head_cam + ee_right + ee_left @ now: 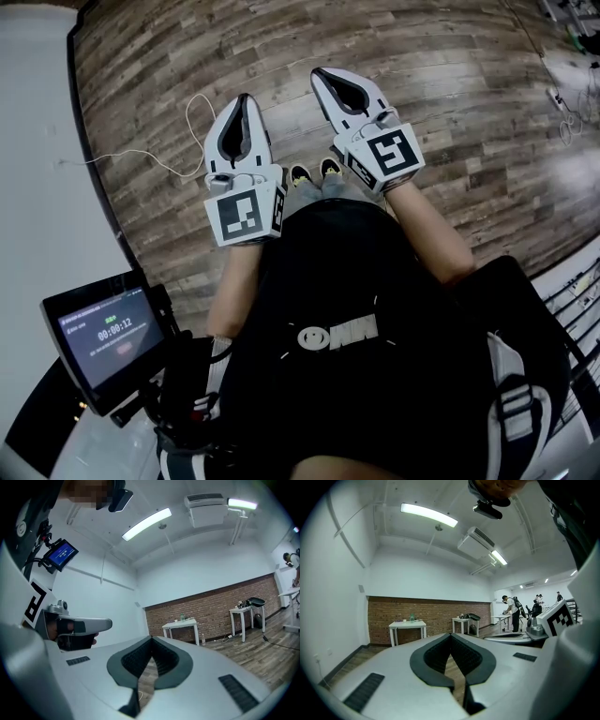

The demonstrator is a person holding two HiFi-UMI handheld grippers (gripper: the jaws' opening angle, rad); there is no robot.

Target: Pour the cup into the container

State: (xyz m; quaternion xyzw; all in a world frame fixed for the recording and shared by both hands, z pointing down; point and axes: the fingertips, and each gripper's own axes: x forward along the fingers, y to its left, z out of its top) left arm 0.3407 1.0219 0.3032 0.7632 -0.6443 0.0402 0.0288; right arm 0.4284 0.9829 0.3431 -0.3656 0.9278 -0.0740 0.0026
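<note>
White left hand-held gripper (244, 97) level, closed

The right gripper (151, 641) has its jaws closed together, tip against tip, with nothing between them. Beyond the jaws, a little right, a white table (180, 625) stands at a brick wall (211, 604) (small things on it, too far to name). Left of the jaws is the left gripper (105, 623).

Bare lab room, brick wall (436, 613), white tables (407, 624) (strip-lit), wood floor (450, 84)
</note>
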